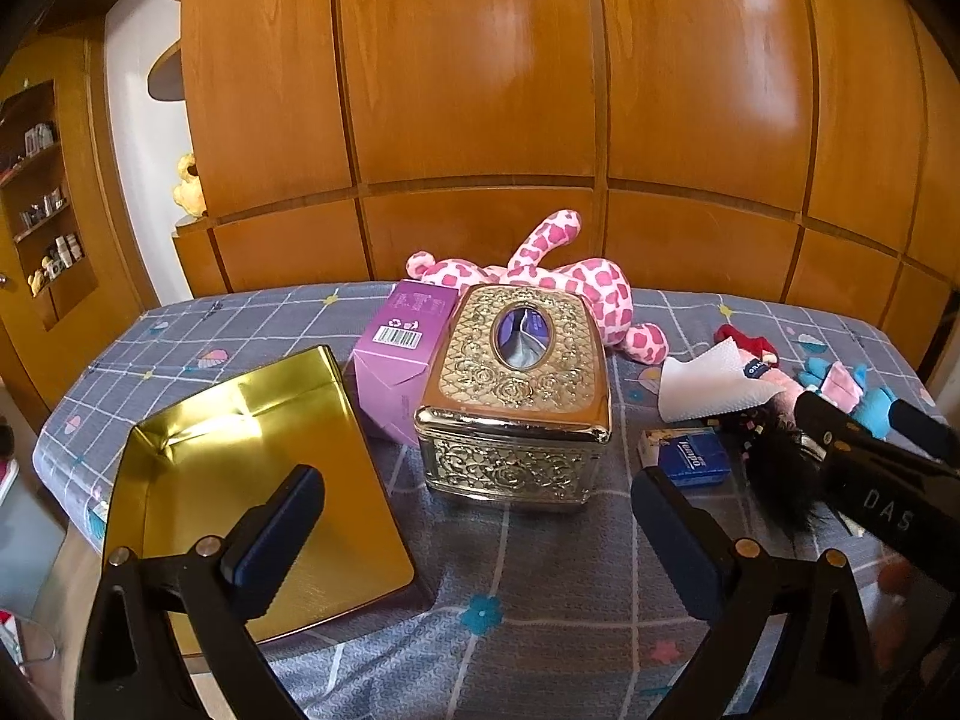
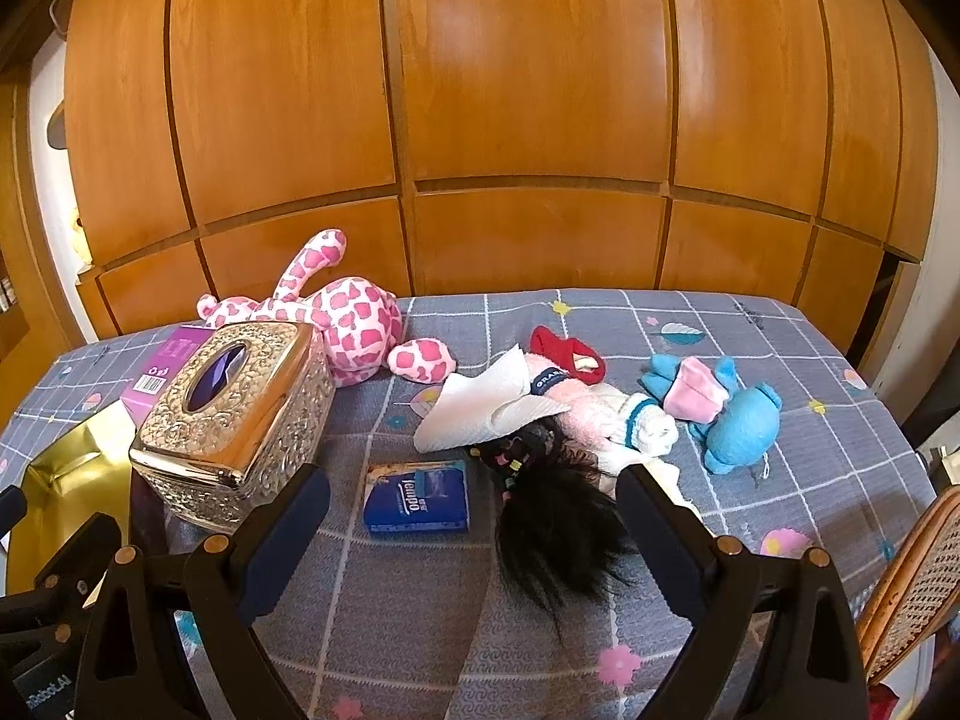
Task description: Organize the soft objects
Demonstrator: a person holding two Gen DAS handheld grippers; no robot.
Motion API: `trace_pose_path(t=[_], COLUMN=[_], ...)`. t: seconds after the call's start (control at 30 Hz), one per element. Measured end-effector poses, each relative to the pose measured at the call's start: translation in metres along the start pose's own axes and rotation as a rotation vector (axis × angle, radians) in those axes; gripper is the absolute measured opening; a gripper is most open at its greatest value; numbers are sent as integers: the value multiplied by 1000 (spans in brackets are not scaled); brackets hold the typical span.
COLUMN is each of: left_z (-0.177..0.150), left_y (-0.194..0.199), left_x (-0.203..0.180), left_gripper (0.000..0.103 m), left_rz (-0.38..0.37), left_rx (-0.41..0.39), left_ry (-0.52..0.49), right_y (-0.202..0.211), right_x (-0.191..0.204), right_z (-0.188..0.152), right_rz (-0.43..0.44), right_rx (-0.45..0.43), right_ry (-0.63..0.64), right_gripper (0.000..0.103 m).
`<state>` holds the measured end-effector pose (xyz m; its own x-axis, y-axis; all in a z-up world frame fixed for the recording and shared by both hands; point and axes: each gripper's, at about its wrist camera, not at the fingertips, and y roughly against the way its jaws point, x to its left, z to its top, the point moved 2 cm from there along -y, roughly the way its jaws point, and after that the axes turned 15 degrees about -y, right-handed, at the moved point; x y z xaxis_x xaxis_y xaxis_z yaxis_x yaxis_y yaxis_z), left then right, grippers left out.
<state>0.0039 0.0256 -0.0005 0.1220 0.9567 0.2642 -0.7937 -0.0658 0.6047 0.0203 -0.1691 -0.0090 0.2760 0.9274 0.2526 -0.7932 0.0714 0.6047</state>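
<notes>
Between the spread fingers of the right gripper (image 2: 474, 531), which holds nothing, lies the blue Tempo tissue pack (image 2: 417, 497), flat on the grey checked cloth (image 2: 750, 324) just ahead and a little toward its left finger. Just inside its right finger is the black hair of the rag doll (image 2: 576, 420), whose long axis runs away from the tool and slightly rightward, head nearest, red-capped feet farthest. A loose white tissue (image 2: 480, 405) drapes over the doll's middle, and the small blue plush (image 2: 729, 411) lies beyond the right finger. Farther left stand the ornate gold tissue box (image 2: 234, 414) and, behind it, the pink spotted plush (image 2: 354, 324). The left gripper (image 1: 480, 540) is likewise wide open and empty, facing that gold box, with the open gold tin (image 1: 258, 480) at its left finger and a purple carton (image 1: 399, 360) beyond. By my reading the right hand is much the nearer to the doll and would need only a slight shift rightward to straddle it.
</notes>
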Motion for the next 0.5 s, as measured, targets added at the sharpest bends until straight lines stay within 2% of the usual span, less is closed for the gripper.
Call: trace_pose_path(t=[0.5], left_z=[2], left_y=[-1], left_x=[-11], left_gripper=[103], left_rz=[-31], left_rx=[-12], left_ry=[-53], right_y=[-9], right_x=[-39], right_z=[26], right_rz=[-68], right_rx=[-11], right_ry=[-45], right_gripper=[98])
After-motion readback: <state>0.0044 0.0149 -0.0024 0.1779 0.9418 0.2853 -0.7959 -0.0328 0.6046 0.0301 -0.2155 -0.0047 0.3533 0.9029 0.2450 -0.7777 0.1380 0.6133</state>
